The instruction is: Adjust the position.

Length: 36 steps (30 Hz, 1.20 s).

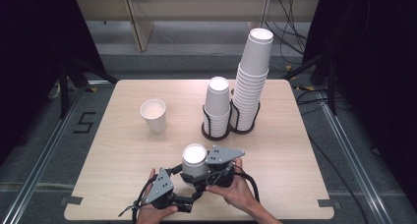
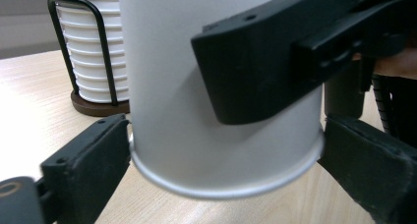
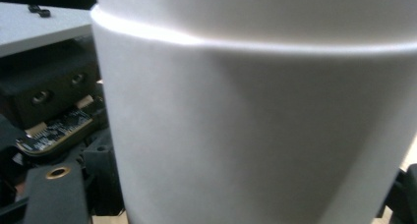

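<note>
White paper cups [image 1: 195, 160], nested upside down, stand near the front edge of the wooden table [image 1: 113, 155], caught between both tongs. The left gripper [image 1: 181, 181] has its jaws closed on the rim of the bottom cup; the right gripper [image 1: 209, 171] clamps the cup wall higher up. Farther back stand a single upright cup [image 1: 154, 115] and two stacks [image 1: 235, 96] in a wire holder [image 1: 206, 121].
</note>
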Available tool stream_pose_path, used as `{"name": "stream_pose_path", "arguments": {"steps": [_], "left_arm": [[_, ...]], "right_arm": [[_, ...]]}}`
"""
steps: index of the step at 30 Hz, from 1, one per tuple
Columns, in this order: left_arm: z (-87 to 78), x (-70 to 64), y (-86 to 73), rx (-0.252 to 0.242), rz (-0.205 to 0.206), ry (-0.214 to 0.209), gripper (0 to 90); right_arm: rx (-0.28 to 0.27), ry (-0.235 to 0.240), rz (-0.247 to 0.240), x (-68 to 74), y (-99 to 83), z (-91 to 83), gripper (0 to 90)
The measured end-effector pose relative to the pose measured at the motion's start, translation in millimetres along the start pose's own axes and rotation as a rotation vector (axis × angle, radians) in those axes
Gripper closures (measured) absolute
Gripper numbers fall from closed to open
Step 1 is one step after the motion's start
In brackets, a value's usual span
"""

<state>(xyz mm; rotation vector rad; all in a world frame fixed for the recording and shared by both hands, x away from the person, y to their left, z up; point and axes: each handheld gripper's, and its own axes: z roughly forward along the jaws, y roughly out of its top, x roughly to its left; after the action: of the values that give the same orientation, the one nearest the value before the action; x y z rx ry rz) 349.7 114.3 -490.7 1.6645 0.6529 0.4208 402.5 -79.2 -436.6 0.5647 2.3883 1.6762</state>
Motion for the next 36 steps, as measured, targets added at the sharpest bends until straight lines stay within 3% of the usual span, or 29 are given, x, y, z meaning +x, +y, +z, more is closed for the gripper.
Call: {"name": "stream_pose_path", "arguments": {"steps": [3,4,6,7,10,12,18,21,27,31,32,33,36], "left_arm": [[1.2,-0.1,-0.5,0.010,0.005,0.007,1.5],[3.4,-0.2,-1.6,-0.011,0.002,-0.002,1.0],[2.6,-1.5,-0.9,0.005,0.002,0.010,0.6],[3.1,-1.6,-0.9,0.004,0.006,0.008,0.3],[5.8,-2.7,-2.4,-0.015,0.006,0.008,0.0],[4.3,-3.1,-1.1,-0.005,0.013,0.013,0.0],[3.9,-4.6,-0.8,-0.013,0.015,0.012,1.5],[3.6,-3.7,-1.0,-0.002,-0.006,-0.004,3.5],[3.7,-3.7,-0.7,0.022,0.022,-0.021,7.7],[5.0,-4.2,-1.5,0.034,0.048,-0.039,8.9],[4.5,-4.3,-1.9,0.057,0.059,-0.036,9.0],[5.6,-4.5,-2.9,0.062,0.061,-0.037,9.1],[6.0,-4.3,-3.2,0.087,0.092,-0.039,9.1]], "right_arm": [[0.000,0.034,0.042,3.9,-0.8,2.1,19.3],[0.001,0.039,0.040,4.0,-0.7,2.2,19.3],[-0.012,0.024,0.010,3.4,-0.3,2.3,19.3],[0.005,0.029,0.047,6.4,-0.5,1.7,19.3],[-0.011,0.048,0.054,7.5,-1.5,4.0,19.3],[-0.005,0.039,0.023,6.7,-1.1,3.7,19.3],[-0.012,0.051,0.035,7.8,-1.3,4.7,19.2],[0.006,0.057,0.056,8.7,-1.9,5.3,18.2],[0.033,0.061,0.086,7.1,-1.1,3.7,15.5],[0.065,0.055,0.060,8.1,8.6,-3.0,16.1],[0.049,0.051,0.072,9.1,11.9,-6.3,16.0],[0.035,0.052,0.047,7.1,16.0,-9.4,16.5],[0.046,0.059,0.055,6.2,26.1,-19.8,18.7]]}}
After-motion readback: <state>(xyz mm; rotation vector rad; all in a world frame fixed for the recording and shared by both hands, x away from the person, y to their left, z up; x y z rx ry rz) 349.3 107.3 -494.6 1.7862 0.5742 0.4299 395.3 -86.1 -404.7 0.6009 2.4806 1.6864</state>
